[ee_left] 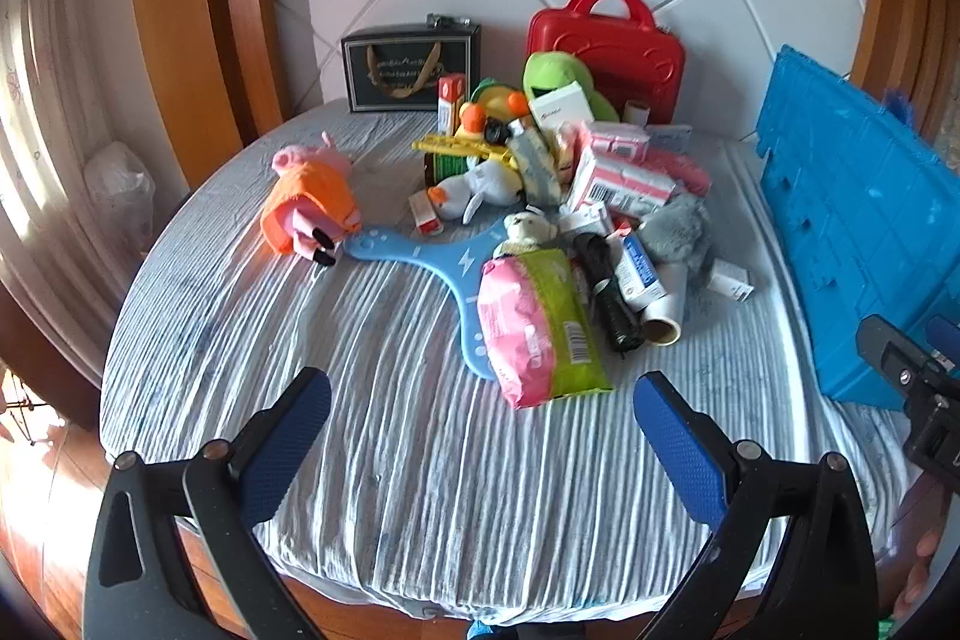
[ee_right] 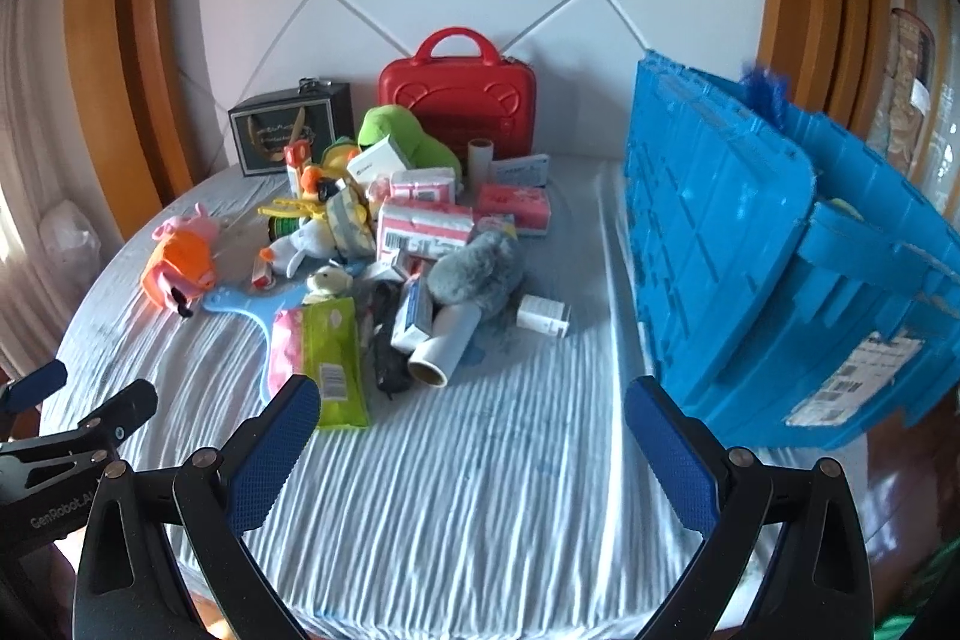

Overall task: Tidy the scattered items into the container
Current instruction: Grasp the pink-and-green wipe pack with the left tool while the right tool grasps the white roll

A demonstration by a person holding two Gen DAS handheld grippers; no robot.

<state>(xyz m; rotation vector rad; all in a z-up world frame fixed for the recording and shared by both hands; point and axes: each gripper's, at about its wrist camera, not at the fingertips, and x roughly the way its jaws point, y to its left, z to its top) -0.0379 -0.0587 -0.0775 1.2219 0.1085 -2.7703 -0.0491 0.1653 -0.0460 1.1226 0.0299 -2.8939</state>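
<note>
Blue and ribbed, the plastic crate [ee_right: 780,244] stands on the right side of the bed [ee_right: 480,490], tilted, with a white label on its near wall. Taking that crate as the landmark, the scattered items lie in a heap to its left, well apart from it, on the striped sheet.

Nearest the crate within the heap is a small white box [ee_right: 543,316], then a grey plush toy [ee_right: 480,268] and a white paper roll [ee_right: 444,346]. Farther left lie a pink-and-green wipes pack [ee_left: 540,328], a blue boomerang-shaped toy [ee_left: 432,256] and, farthest from the crate, a pink pig plush in orange [ee_left: 312,202]. Behind the heap, by the headboard, stand a red carrying case [ee_right: 459,94] and a black gift bag [ee_right: 291,130], with a green plush [ee_right: 402,136] before the case.

Both tools are spread wide with nothing between the pads. The left tool [ee_left: 480,436] hovers over bare sheet, the wipes pack just ahead of its tips. The right tool [ee_right: 474,442] hovers nearer the crate, whose near corner lies just beyond its right finger; the wipes pack's end sits just by its left finger.
</note>
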